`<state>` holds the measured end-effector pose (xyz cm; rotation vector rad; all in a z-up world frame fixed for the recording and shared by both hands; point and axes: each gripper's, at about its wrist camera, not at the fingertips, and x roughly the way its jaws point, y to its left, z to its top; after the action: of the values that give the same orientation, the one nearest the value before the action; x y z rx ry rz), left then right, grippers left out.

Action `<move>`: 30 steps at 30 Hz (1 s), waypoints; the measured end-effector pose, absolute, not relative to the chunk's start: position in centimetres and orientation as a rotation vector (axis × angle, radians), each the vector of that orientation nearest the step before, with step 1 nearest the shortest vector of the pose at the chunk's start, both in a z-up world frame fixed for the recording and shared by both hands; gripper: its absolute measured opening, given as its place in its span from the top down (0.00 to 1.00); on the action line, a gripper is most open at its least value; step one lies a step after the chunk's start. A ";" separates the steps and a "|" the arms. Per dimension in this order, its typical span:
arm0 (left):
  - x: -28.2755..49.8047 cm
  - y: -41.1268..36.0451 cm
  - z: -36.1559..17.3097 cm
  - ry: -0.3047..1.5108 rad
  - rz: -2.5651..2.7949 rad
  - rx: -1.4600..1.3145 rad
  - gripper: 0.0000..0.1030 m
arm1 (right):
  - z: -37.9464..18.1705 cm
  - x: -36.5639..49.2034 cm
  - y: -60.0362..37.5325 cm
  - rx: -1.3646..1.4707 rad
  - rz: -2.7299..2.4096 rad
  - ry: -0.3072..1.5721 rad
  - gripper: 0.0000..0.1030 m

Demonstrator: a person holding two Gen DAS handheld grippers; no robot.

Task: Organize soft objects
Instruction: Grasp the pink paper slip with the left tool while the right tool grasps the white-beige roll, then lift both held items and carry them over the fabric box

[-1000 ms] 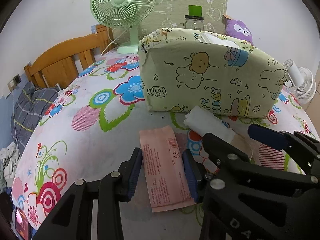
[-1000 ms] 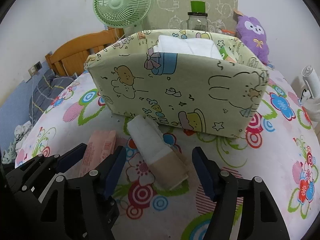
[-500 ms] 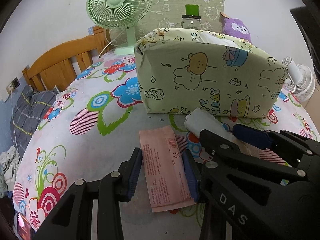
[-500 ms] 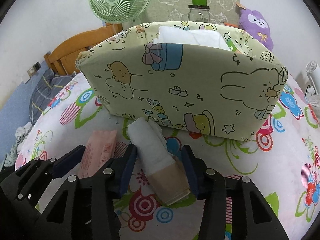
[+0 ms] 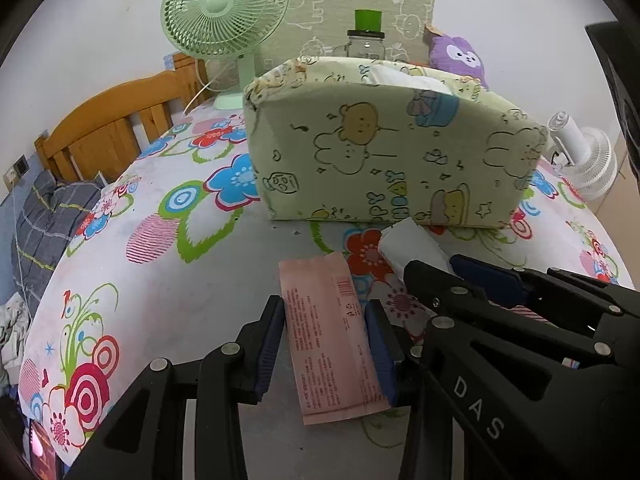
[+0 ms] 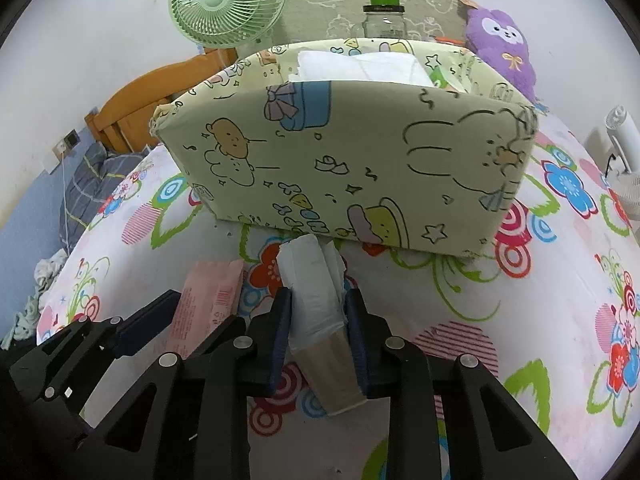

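Observation:
A flat pink packet (image 5: 328, 332) lies on the flowered table and my left gripper (image 5: 326, 342) is shut on it, pads against both long edges. It also shows in the right wrist view (image 6: 208, 304). A white and tan soft pack (image 6: 320, 312) lies to its right, and my right gripper (image 6: 318, 328) is shut on it; its white end shows in the left wrist view (image 5: 412, 248). A pale green cartoon-print fabric box (image 5: 384, 152) stands just behind both, also in the right wrist view (image 6: 352, 160), with white soft things (image 6: 360, 66) inside.
A green desk fan (image 5: 224, 16), a glass jar with a green lid (image 5: 366, 36) and a purple plush toy (image 6: 500, 40) stand behind the box. A white fan (image 5: 588, 160) is at the right. A wooden bed frame (image 5: 104, 128) lies beyond the table's left edge.
My right gripper moved forward around the white and tan pack and closed on it. My left gripper stayed around the pink packet and both grippers edged nearer the box.

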<state>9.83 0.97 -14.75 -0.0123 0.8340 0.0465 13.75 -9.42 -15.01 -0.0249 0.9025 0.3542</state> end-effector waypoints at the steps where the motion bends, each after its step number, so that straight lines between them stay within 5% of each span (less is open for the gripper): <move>1: 9.7 0.8 -14.6 0.831 0.044 -0.011 0.59 | -14.9 13.6 -9.6 -0.022 0.352 0.900 0.71; 30: 7.1 -2.1 -9.1 0.728 -0.024 0.004 0.59 | -8.8 9.9 -13.1 0.000 0.276 0.788 0.71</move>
<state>7.11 -2.12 -9.12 0.0039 0.7280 -0.0237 9.93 -13.10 -8.76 -0.0003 0.7885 0.2761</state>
